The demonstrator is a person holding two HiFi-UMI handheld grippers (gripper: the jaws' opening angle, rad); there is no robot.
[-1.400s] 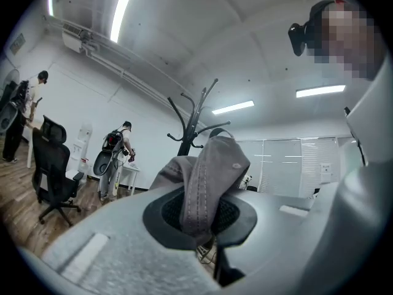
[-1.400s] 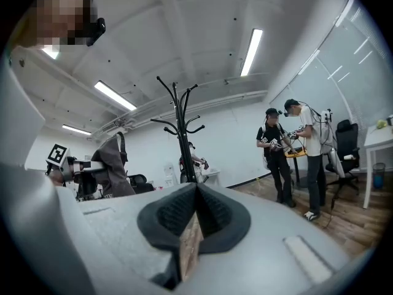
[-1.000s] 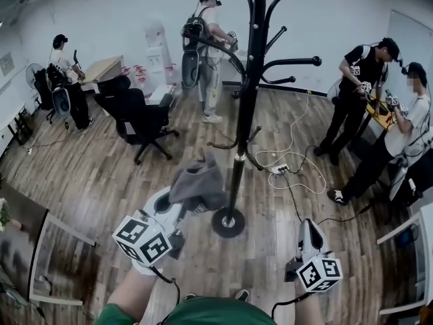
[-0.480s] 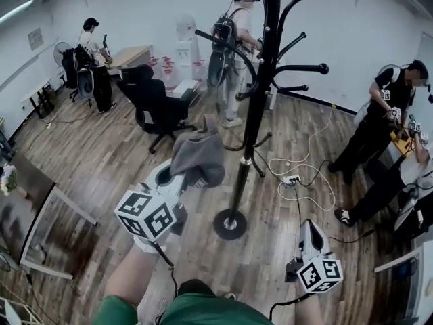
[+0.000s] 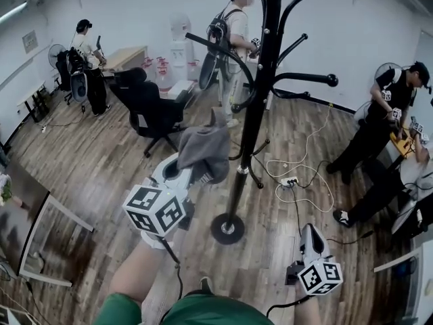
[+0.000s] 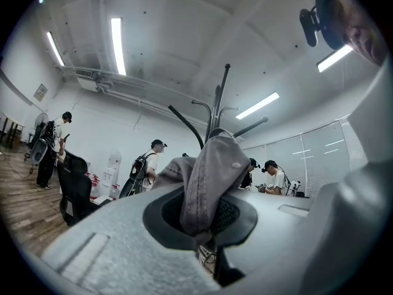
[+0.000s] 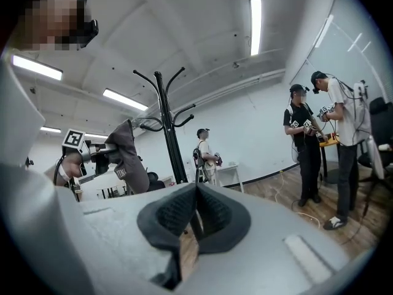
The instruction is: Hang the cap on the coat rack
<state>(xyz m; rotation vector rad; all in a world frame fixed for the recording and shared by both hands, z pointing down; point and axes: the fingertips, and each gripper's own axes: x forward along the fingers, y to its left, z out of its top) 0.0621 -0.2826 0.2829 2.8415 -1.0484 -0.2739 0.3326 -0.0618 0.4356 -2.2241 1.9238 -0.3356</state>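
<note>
A grey cap [image 5: 204, 149] hangs crumpled from my left gripper [image 5: 195, 173], which is shut on its fabric just left of the black coat rack's pole [image 5: 254, 114]. In the left gripper view the cap [image 6: 209, 174] fills the gap between the pads, with the rack's curved hooks [image 6: 216, 106] rising behind it. The rack's round base [image 5: 226, 229] stands on the wood floor. My right gripper [image 5: 310, 234] is low at the right, shut with nothing in it. The right gripper view shows its pads meeting [image 7: 196, 211], with the cap [image 7: 128, 153] and rack [image 7: 164, 128] off to the left.
A black office chair [image 5: 149, 110] stands behind left. White cables and a power strip [image 5: 292, 180] lie right of the rack. Several people stand around, one behind the rack [image 5: 233, 39] and two at the right [image 5: 385, 114]. A glass-topped table [image 5: 40, 232] sits at the left.
My left gripper has carried the cap up and closer to the rack's pole. The right gripper has shifted a little and stays low.
</note>
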